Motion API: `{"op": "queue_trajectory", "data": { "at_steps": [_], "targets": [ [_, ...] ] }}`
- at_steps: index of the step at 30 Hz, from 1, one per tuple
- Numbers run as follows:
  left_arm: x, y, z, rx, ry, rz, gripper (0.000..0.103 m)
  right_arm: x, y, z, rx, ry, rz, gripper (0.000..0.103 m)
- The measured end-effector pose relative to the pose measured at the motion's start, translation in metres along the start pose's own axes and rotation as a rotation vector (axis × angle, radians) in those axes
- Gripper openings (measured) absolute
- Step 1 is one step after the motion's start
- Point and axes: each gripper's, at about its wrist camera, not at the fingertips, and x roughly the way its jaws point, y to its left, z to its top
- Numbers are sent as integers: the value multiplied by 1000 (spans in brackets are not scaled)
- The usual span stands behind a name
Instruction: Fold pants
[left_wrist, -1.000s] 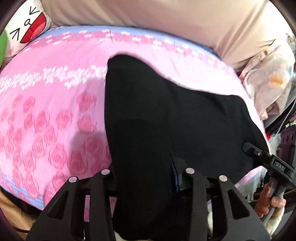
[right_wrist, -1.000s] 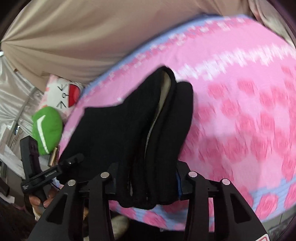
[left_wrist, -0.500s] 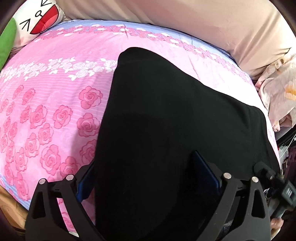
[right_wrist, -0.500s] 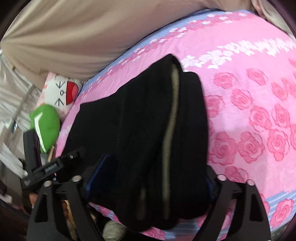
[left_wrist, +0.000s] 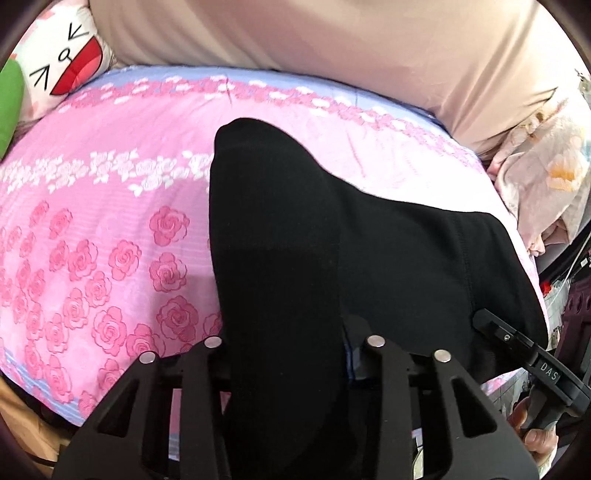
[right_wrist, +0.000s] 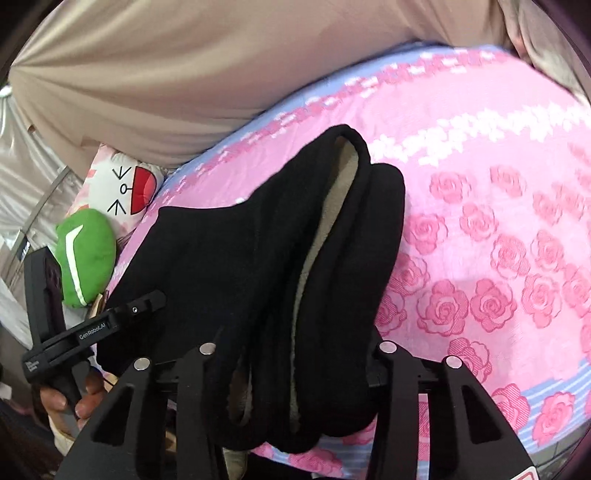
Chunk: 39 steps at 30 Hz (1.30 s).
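Black pants (left_wrist: 388, 240), folded into a thick bundle with a pale fleece lining (right_wrist: 314, 258) showing at the edge, lie on the pink rose bedsheet (left_wrist: 110, 229). My left gripper (left_wrist: 291, 343) is at the near left end; its jaws are closing, with a ridge of black fabric pinched between them. My right gripper (right_wrist: 295, 350) is at the other near end, its jaws closing too, clamped on the stacked layers. The fingertips of both are hidden by cloth. A hand (left_wrist: 532, 439) holds the right tool's handle.
A beige cover (left_wrist: 332, 55) runs along the far side of the bed. A cartoon-face pillow (right_wrist: 125, 184) and a green plush (right_wrist: 86, 254) sit at the left corner. A floral cloth (left_wrist: 546, 177) lies bunched at the right edge.
Half a second ago both jaws stood wide with the pants lying flat between them. Now both have narrowed onto the fabric, and the cloth rises in a ridge at each gripper.
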Motion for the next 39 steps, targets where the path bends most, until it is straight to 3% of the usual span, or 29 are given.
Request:
{"op": "queue_trajectory", "data": {
  "at_steps": [16, 23, 39],
  "targets": [
    [-48, -29, -5, 81, -83, 2, 34, -48, 34, -10, -83, -88, 15, 42],
    [-77, -33, -1, 114, -163, 5, 34, -71, 51, -6, -128, -151, 28, 42],
    [-114, -55, 60, 193, -338, 28, 34, -102, 80, 62, -196, -324, 62, 42]
  ]
}}
